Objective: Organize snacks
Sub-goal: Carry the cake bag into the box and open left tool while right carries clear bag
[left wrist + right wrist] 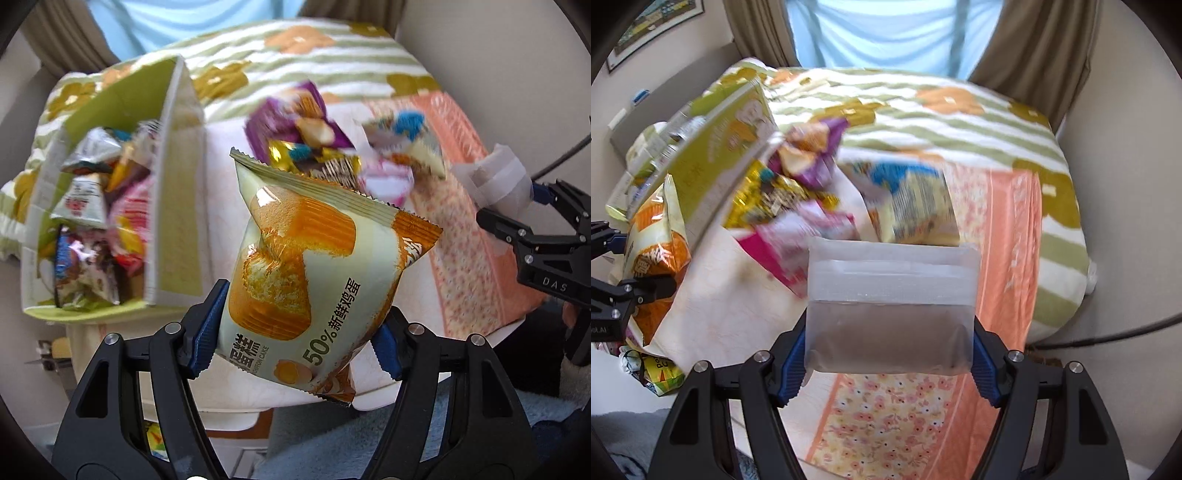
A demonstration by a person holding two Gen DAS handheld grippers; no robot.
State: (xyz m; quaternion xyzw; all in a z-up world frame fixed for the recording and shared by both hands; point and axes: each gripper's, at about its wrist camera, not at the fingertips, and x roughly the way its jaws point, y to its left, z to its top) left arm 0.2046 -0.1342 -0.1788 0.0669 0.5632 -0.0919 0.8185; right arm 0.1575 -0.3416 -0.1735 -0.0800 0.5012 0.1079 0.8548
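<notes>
Up close in the left wrist view, the left gripper (299, 332) pinched a pale green cake packet (314, 258) w/ orange cake print, its blue pads (205, 328) pressed on both lower sides. The packet hung tilted above a cream cloth (218, 206) on the bed. To the left sat an open green box (177, 206) packed w/ mixed snack packets (96, 229), blurred. Behind the cake packet lay a loose pile: a purple packet (295, 122), a gold-wrapped one (310, 158) and a white-and-blue one (402, 136), all blurred. The pile lay on the cream cloth, beside an orange flowered sheet (480, 258); beyond it, a green-striped blanket (314, 62). At far right the right gripper (535, 218) showed, w/ a frosted plastic pouch (495, 177) sticking out of it.

Next, the right wrist view: the right gripper (888, 358) clamped that frosted pouch (890, 302), pads (792, 365) tight on its two side edges; brownish contents filled the lower part, top part clear. The pouch was held over the orange flowered sheet (997, 240). Behind it lay the purple packet (812, 151), a gold one (768, 199), a pink-and-white one (798, 236) and a yellow-and-blue one (916, 199), all blurred. The green box (713, 162) stood at left. At the left edge the left gripper (631, 266) held the cake packet (653, 240).
</notes>
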